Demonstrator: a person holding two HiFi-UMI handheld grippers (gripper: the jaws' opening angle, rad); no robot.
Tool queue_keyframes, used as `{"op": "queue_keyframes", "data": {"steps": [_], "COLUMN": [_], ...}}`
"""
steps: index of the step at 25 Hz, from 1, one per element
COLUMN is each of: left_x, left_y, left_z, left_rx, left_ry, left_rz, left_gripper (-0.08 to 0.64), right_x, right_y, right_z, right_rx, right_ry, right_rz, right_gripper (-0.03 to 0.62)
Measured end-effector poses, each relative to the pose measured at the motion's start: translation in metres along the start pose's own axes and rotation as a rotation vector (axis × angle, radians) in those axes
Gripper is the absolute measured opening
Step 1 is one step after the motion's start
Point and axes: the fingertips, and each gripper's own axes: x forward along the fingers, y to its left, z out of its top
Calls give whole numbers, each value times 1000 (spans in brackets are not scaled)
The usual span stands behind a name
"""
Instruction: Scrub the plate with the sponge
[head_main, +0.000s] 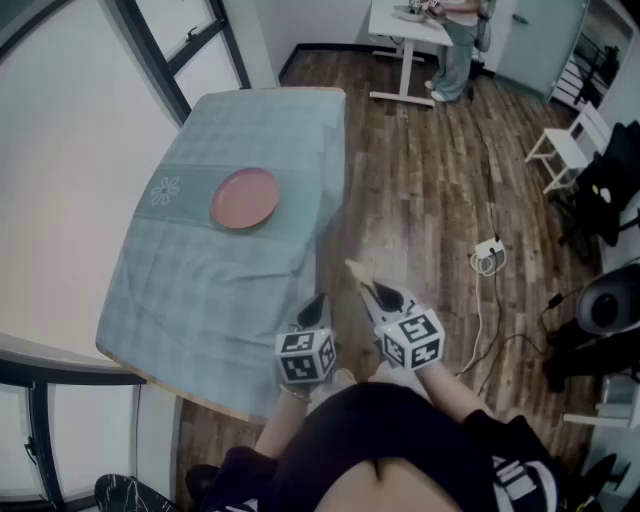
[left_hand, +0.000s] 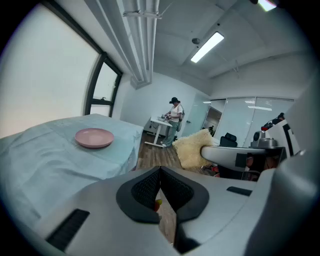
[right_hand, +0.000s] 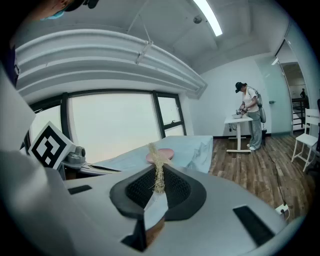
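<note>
A pink plate (head_main: 245, 197) lies on the table (head_main: 200, 300), which is covered in a pale blue cloth; it also shows in the left gripper view (left_hand: 94, 137). Both grippers hang off the table's near right corner, close to my body. My right gripper (head_main: 375, 290) is shut on a thin, fibrous yellow sponge (head_main: 356, 271), seen edge-on between the jaws (right_hand: 158, 170) and as a fluffy pad (left_hand: 192, 148). The sponge half hides the plate (right_hand: 167, 154) in the right gripper view. My left gripper (head_main: 318, 305) is shut with nothing in it (left_hand: 160, 172).
Wooden floor (head_main: 420, 200) runs along the table's right side. A person (head_main: 455, 40) stands at a white desk (head_main: 405, 30) at the back. A white chair (head_main: 565, 145) and a power strip with cables (head_main: 490, 250) are to the right. Windows line the left wall.
</note>
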Motion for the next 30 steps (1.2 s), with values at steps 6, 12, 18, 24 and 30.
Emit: {"op": "queue_keyframes", "data": {"steps": [6, 12, 18, 24, 30], "left_x": [-12, -20, -28, -33, -36], "left_y": [-4, 7, 17, 26, 42], "left_z": [-4, -7, -2, -6, -6], "left_rx": [4, 0, -15, -52, -94], "left_ry": [-16, -23, -44, -47, -54], "left_rz": [-19, -13, -21, -15, 18], "left_gripper": [9, 9, 9, 9, 9], "right_x": [-4, -6, -1, 2, 18], "right_y": [14, 25, 38, 50, 57], "right_z": [-6, -10, -10, -10, -8], "right_rx": [-11, -11, 13, 9, 0], "right_ry": [-3, -1, -19, -12, 2], "right_rz": [12, 8, 31, 61, 92], "right_gripper": [40, 40, 41, 41, 41]}}
